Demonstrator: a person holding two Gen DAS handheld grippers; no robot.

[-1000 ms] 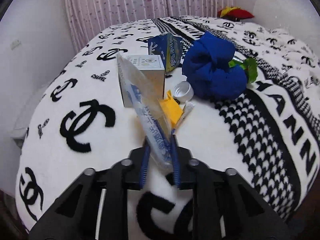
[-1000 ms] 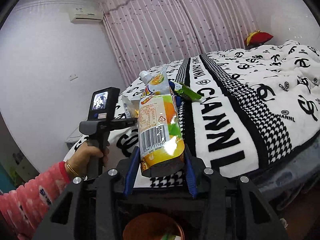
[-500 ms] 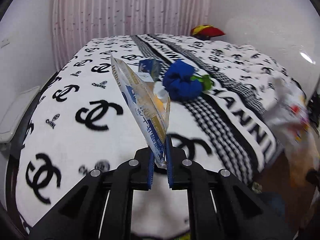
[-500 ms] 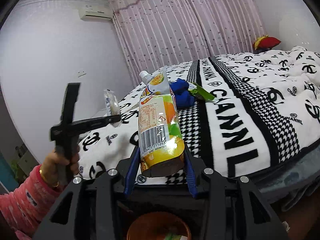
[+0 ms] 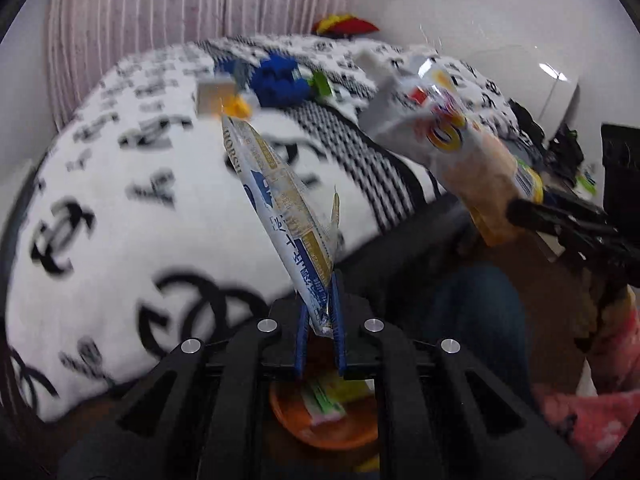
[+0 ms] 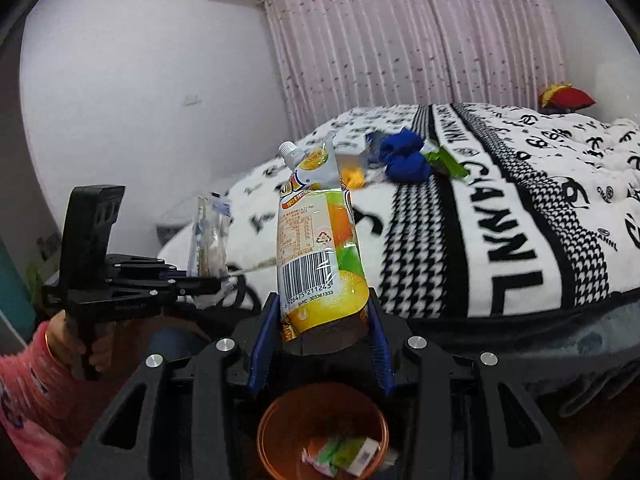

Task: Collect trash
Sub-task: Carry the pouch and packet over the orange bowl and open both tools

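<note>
My left gripper (image 5: 320,316) is shut on the lower end of a blue, white and gold wrapper (image 5: 280,200), which stands up tilted left. Below its fingers sits an orange bin (image 5: 280,408) holding some wrappers. My right gripper (image 6: 322,320) is shut on the base of an upright orange juice pouch (image 6: 316,240) with a spout, above the same orange bin (image 6: 262,432). In the right wrist view the left gripper (image 6: 208,284) and its wrapper (image 6: 208,236) are to the left. The pouch (image 5: 460,148) also shows at the right of the left wrist view.
On the bed (image 6: 500,216) lie a blue cloth (image 6: 404,160), a green wrapper (image 6: 444,160), a small box (image 6: 352,156) and a yellow scrap (image 6: 354,178). A person's hand and pink sleeve (image 6: 36,380) hold the left gripper. Curtains and walls stand behind.
My left gripper has swung away from the pile on the bed, carrying the wrapper to the bed's edge over the orange bin. The right gripper shifted slightly, pouch still held.
</note>
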